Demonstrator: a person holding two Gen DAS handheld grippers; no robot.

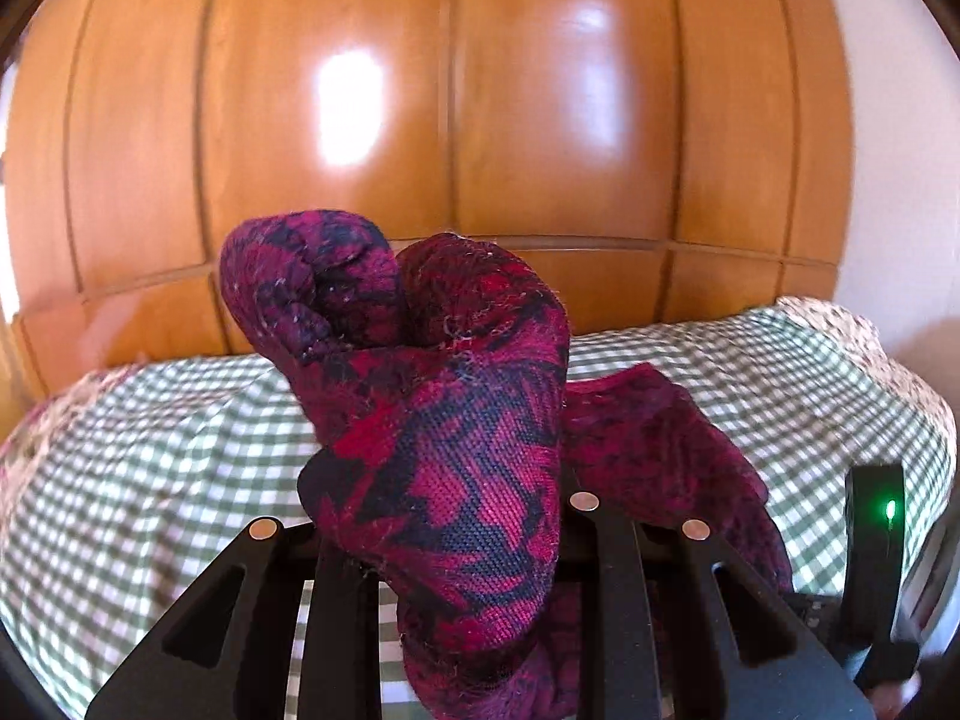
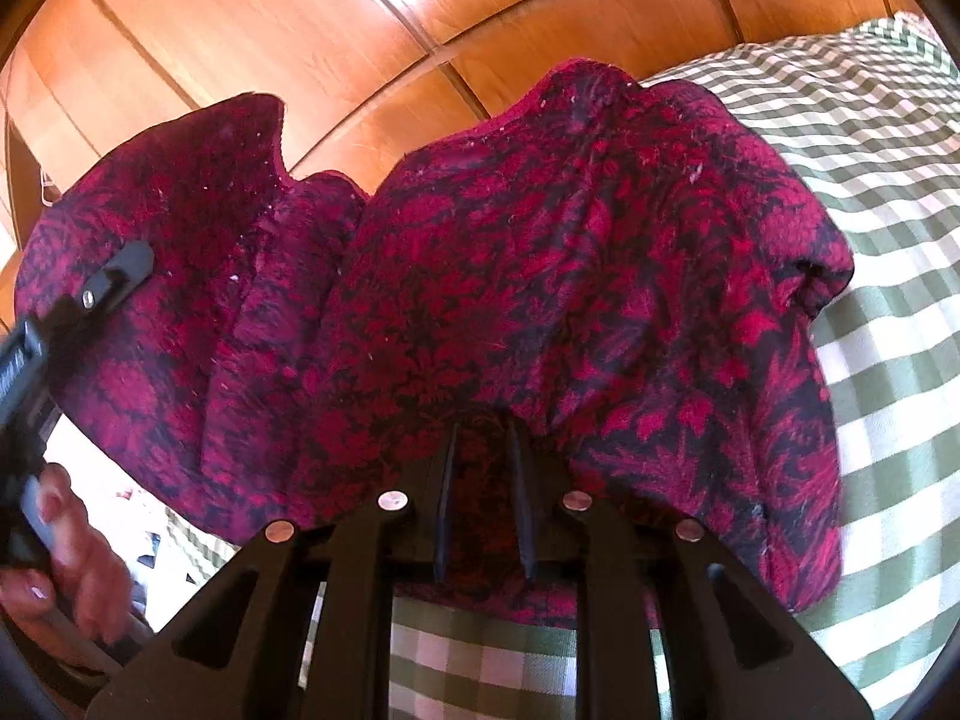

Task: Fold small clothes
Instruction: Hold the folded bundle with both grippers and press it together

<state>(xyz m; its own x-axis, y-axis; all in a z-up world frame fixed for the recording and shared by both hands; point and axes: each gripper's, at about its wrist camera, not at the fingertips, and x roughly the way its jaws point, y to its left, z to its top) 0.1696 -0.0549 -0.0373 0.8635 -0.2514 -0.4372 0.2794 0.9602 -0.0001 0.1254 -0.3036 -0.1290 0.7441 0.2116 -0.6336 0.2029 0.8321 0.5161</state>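
Note:
A small red-and-black patterned knit garment (image 2: 540, 276) hangs lifted above a green-checked cloth (image 2: 888, 192). My right gripper (image 2: 483, 438) is shut on its lower edge, a fold of knit pinched between the fingers. In the left wrist view the same garment (image 1: 444, 444) bunches up over my left gripper (image 1: 444, 516), which is shut on it; the fabric hides the fingertips. The left gripper also shows at the left edge of the right wrist view (image 2: 114, 282), clamped on the garment's left side, with the person's hand (image 2: 66, 546) below it.
The green-checked cloth (image 1: 150, 456) covers a bed. Glossy wooden wardrobe doors (image 1: 450, 90) stand close behind it. A white wall (image 1: 888, 120) is at the right. The right gripper's body with a green light (image 1: 876, 516) shows at the right of the left wrist view.

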